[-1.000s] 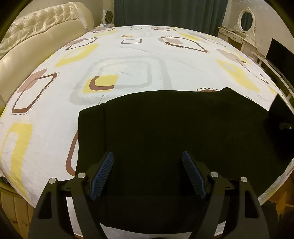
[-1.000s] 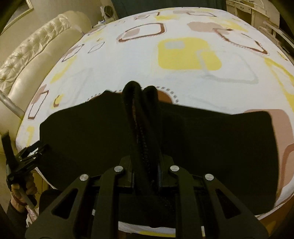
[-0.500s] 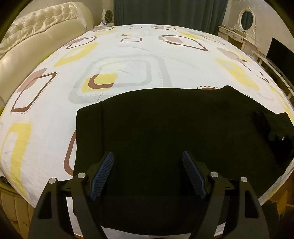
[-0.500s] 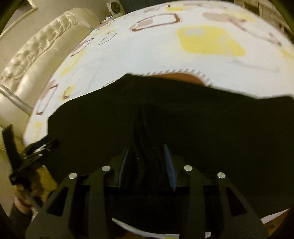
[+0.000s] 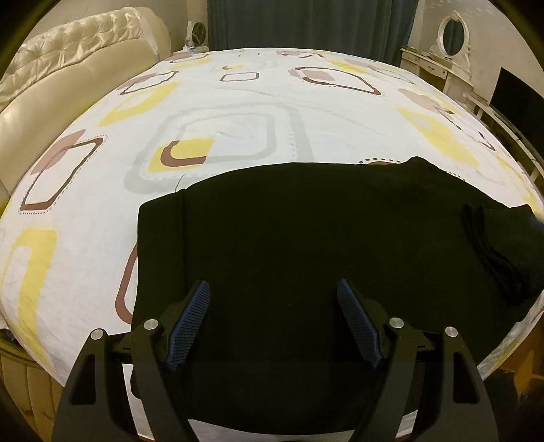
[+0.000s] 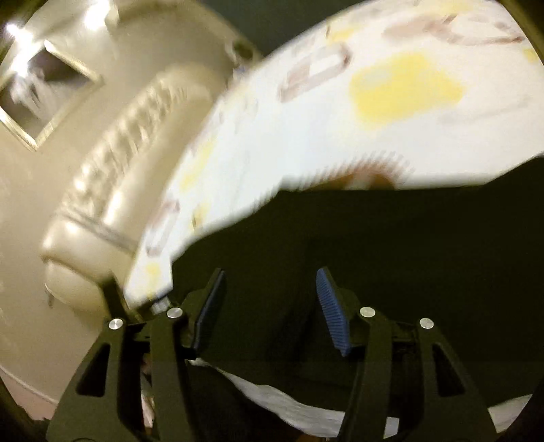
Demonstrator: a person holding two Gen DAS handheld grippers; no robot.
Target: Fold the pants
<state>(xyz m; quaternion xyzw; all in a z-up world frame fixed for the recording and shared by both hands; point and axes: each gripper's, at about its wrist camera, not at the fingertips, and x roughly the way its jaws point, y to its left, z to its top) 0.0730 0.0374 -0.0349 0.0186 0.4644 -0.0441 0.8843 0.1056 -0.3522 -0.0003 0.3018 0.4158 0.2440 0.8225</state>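
Black pants (image 5: 306, 238) lie flat across the near part of the bed, with a small raised ridge of cloth (image 5: 486, 251) at their right end. They also fill the lower right of the blurred right wrist view (image 6: 391, 238). My left gripper (image 5: 273, 295) is open and empty, hovering over the pants' near edge. My right gripper (image 6: 270, 282) is open and empty just above the pants.
The bed sheet (image 5: 238, 112) is white with yellow, brown and grey squares. A cream tufted headboard (image 5: 68, 64) runs along the left. A dressing table with oval mirror (image 5: 452, 37) and a dark screen (image 5: 520, 102) stand at the right. Dark curtains (image 5: 306, 23) hang behind.
My right gripper opened and let go of the bunched pants fabric, which dropped onto the pants. It then swung left, blurring its view. My left gripper stayed still and open.
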